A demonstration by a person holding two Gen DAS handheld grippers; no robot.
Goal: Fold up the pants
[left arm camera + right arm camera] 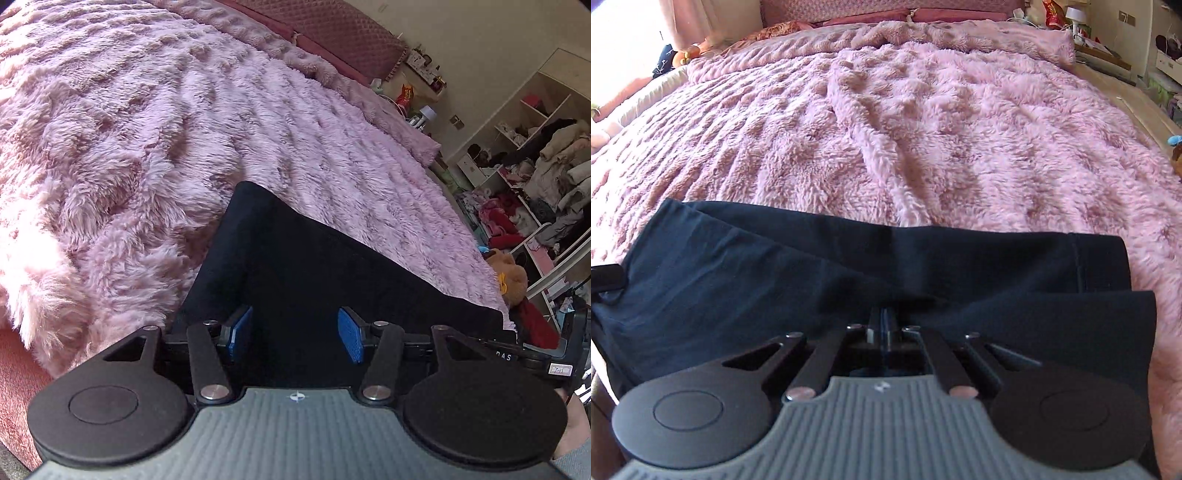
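Observation:
Dark navy pants (775, 266) lie spread across the near part of a fluffy pink blanket (923, 129). My right gripper (882, 321) is shut, its fingers pressed together on a bunched fold of the pants near the middle, and creases run toward the tips. A flap of the cloth (1108, 314) lies over to the right. In the left wrist view the pants (314, 258) taper away to a corner. My left gripper (295, 332) hovers over them, open, its blue pads (351, 336) well apart with nothing pinched. The right gripper's body (546, 358) shows at that view's right edge.
The pink blanket (184, 129) covers the whole bed up to a padded headboard (332, 26). Beyond the bed's far side stand white shelves piled with clothes (546, 166), a brown plush toy (509, 273) and a cluttered nightstand (417, 103).

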